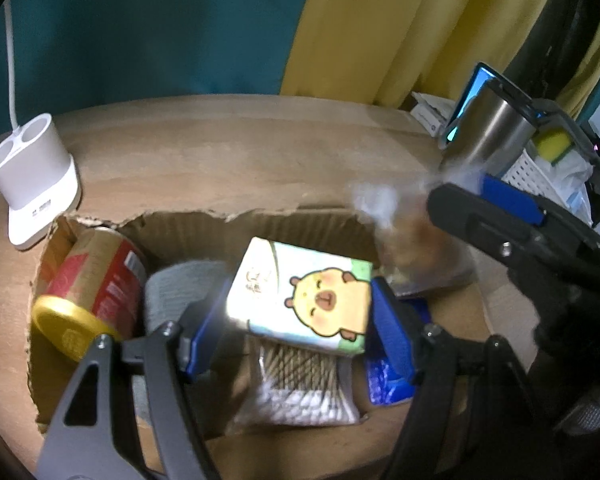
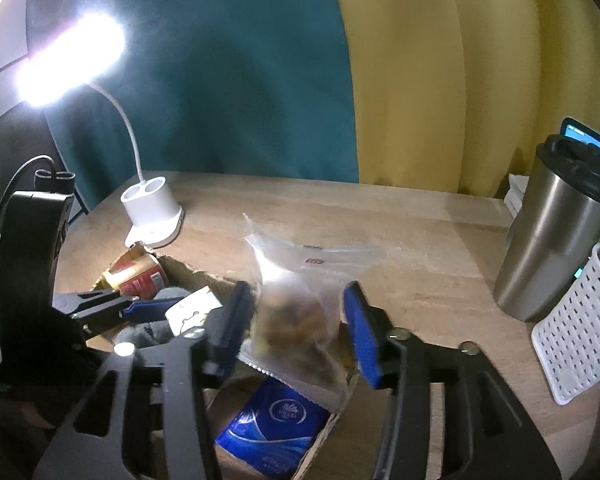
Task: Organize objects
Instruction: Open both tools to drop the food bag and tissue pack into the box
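A torn cardboard box [image 1: 180, 224] lies on the wooden table. In it are a red can with a yellow lid [image 1: 96, 280], a grey cloth [image 1: 176, 292], a pack of cotton swabs [image 1: 296, 384] and a blue packet [image 2: 272, 428]. My left gripper [image 1: 298, 332] is shut on a tissue pack with a yellow cartoon animal [image 1: 304, 292], held over the box. My right gripper [image 2: 298, 328] is at the box's right end. Its blue pads [image 2: 360, 336] stand apart from a clear bag of brown snacks [image 2: 296, 312], which sits upright and blurred between them.
A white desk lamp base [image 1: 32, 176] stands left of the box, its lit head [image 2: 68, 60] above. A steel tumbler [image 2: 556, 240], a white perforated basket [image 2: 576, 336] with a yellow sponge [image 1: 554, 146] and a lit screen [image 1: 472, 96] crowd the right. Curtains hang behind.
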